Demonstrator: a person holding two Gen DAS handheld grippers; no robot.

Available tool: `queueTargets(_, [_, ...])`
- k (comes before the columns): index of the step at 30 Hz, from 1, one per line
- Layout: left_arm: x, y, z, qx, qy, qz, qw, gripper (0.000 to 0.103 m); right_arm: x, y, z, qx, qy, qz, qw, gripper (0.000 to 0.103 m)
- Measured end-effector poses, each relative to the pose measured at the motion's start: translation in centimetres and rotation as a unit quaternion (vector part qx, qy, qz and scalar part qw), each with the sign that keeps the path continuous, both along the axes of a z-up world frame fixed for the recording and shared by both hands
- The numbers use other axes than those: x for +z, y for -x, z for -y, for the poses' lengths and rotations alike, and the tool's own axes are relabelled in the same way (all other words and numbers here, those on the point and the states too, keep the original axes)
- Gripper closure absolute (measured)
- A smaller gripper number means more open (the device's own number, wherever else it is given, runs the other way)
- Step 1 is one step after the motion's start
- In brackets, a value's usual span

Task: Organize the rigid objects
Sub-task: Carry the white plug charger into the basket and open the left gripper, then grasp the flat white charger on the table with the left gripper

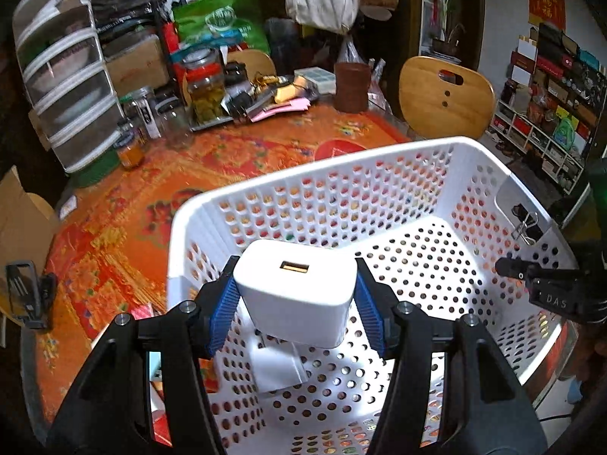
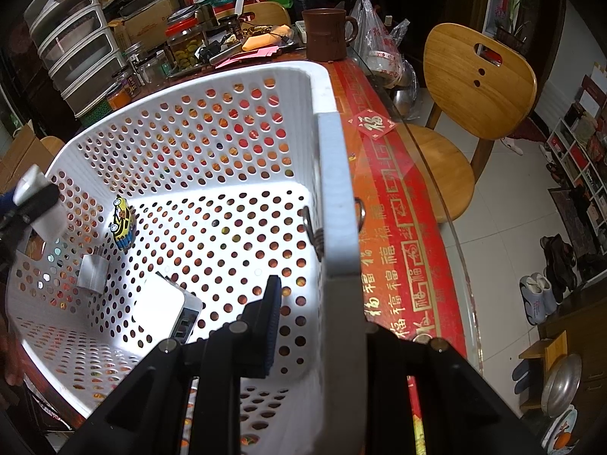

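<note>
- Left wrist view: left gripper (image 1: pixel 296 295) has its jaws partly open and clamped on a white charger (image 1: pixel 297 295); blue pads (image 1: pixel 224 314) press both of its sides, USB port facing the camera.
- Charger hangs above the inside of the white basket (image 1: pixel 322 174), over the near-left part of the floor.
- Under it, on the basket floor, lies a small white block (image 1: pixel 277 371); probably another plug, partly hidden so hard to say.
- Black binder clip (image 1: pixel 525 223) sits on the basket's right wall.
- Right gripper (image 1: pixel 546 284) shows at the right edge of this view, at the basket's right rim.
- Right wrist view: right gripper (image 2: pixel 315 318) has its jaws nearly closed on the basket's right wall (image 2: pixel 337 204), one finger (image 2: pixel 269 322) inside, the other outside and mostly hidden by the wall.
- Inside the basket: yellow toy car (image 2: pixel 122 223) near the far-left wall, small silver box (image 2: pixel 93 273) just below it, white multi-port charger (image 2: pixel 167 311) on the floor nearer the camera.
- Left gripper with the held charger (image 2: pixel 34 189) shows at the left edge, above the basket's left side.
- Basket sits on a table with a red-orange patterned cloth (image 1: pixel 151 174); jars (image 1: pixel 205 91), a brown mug (image 2: pixel 326 34) and a plastic drawer unit (image 1: pixel 64 76) stand at the far end.
- Wooden chair (image 2: pixel 478 87) stands beside the table on the right.
</note>
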State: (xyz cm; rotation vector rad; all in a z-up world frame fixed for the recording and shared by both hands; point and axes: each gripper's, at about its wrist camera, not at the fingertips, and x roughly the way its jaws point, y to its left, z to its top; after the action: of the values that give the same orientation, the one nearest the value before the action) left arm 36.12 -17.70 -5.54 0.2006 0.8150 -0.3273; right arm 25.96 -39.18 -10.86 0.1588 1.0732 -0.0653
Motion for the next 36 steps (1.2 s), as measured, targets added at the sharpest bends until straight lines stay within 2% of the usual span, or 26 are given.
queueTargets(1, [-0.2,0.0,-0.3,-0.004,0.007,-0.006,1.0,0.048,0.0,0.0,0.0,0.0,0.0,0.0,1.0,0.08])
queueTargets(2, [-0.1,0.1,-0.6,-0.009,0.015,-0.003,0.9998,0.04,0.0,0.0,0.0,0.0,0.0,0.0,1.0,0.08])
queueTargets(3, [0.1,0.1,-1.1,-0.008,0.02,0.004,0.9998,0.025,0.0,0.0,0.0,0.0,0.0,0.0,1.0,0.08])
queueTargets(5, [1.4,0.9,-3.0,-0.003,0.043,0.033,0.9985,0.008,0.0,0.0,0.0,0.001,-0.002,0.0,1.0,0.08])
queueTargets(7, [3.2,1.8,-6.3,0.009,0.076,0.056,0.9955,0.008,0.0,0.1,-0.1,0.003,-0.004,-0.001,1.0,0.08])
queueTargets(9, [4.4,2.3,-9.7,0.031,0.1,0.069,0.9922,0.0,0.0,0.1,-0.1,0.003,-0.004,-0.002,1.0,0.08])
queueTargets(11, [5.2,2.4,-13.9,0.07,0.107,0.082,0.9884,0.001,0.0,0.1,-0.1,0.003,-0.003,-0.003,1.0,0.08])
queueTargets(13, [4.8,1.6,-17.2,0.105,0.082,0.077,0.9881,0.001,0.0,0.1,-0.2,0.004,-0.002,-0.003,1.0,0.08])
queueTargets(15, [2.9,0.1,-20.4,0.14,0.042,0.043,0.9883,0.001,0.0,0.1,-0.2,0.003,-0.002,-0.003,1.0,0.08])
queueTargets(16, [1.4,-0.7,-22.0,0.166,0.02,0.023,0.9856,0.001,0.0,0.1,-0.2,0.003,-0.002,-0.003,1.0,0.08])
queueTargets(18, [-1.2,-2.0,-24.3,0.173,0.0,-0.025,0.9846,0.002,0.1,0.1,-0.2,0.003,-0.002,-0.003,1.0,0.08])
queueTargets(20, [-4.0,-3.2,-26.2,0.19,-0.013,-0.063,0.9797,0.002,0.1,0.1,-0.2,0.002,-0.002,-0.003,1.0,0.08])
queueTargets(23, [-7.0,-4.2,-27.9,0.207,-0.013,-0.101,0.973,0.003,0.1,0.1,-0.2,0.003,-0.002,-0.003,1.0,0.08])
queueTargets(28, [-10.2,-5.7,-27.8,0.215,0.008,-0.133,0.9674,0.005,0.0,0.1,-0.1,0.002,-0.002,-0.004,1.0,0.08])
queueTargets(30, [-10.7,-5.9,-28.0,0.217,0.027,-0.138,0.966,0.006,0.0,0.0,-0.1,0.003,-0.001,-0.004,1.0,0.08])
queueTargets(33, [-11.1,-6.4,-28.2,0.225,0.025,-0.136,0.9645,0.006,0.0,0.1,-0.1,0.002,-0.001,-0.004,1.0,0.08])
queueTargets(35, [-11.3,-6.6,-28.7,0.242,0.016,-0.141,0.9598,0.013,0.0,0.1,-0.1,0.003,-0.001,-0.004,1.0,0.08])
queueTargets(36, [-11.3,-6.6,-28.9,0.241,0.024,-0.145,0.9592,0.013,0.0,0.0,-0.1,0.003,-0.002,-0.004,1.0,0.08])
